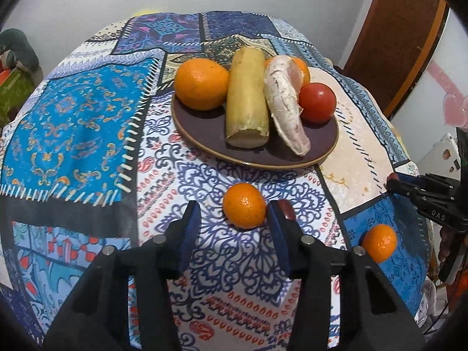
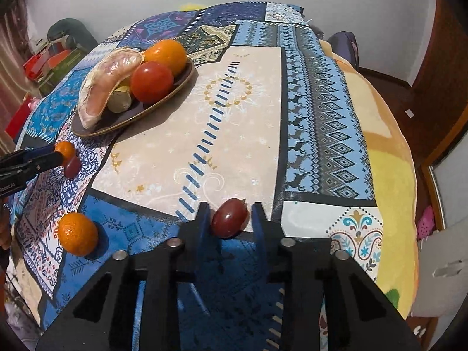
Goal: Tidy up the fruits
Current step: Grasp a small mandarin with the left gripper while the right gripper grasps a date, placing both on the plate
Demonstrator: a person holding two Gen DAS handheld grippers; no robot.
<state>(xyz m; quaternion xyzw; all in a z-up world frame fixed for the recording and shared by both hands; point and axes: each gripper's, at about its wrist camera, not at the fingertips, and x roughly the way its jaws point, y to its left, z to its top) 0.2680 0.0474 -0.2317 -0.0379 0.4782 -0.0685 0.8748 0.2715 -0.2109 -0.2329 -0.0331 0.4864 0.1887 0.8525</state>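
While off-plate: two mandarins (image 1: 244, 205), two grapes (image 2: 230, 218).

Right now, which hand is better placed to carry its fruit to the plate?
Probably the right. The right gripper is shut on the dark red fruit, ready to lift. The left gripper is nearer the plate, but its jaws stand open around the tangerine.

A patchwork tablecloth (image 2: 248, 111) covers the table beside a wooden door (image 1: 403, 44).
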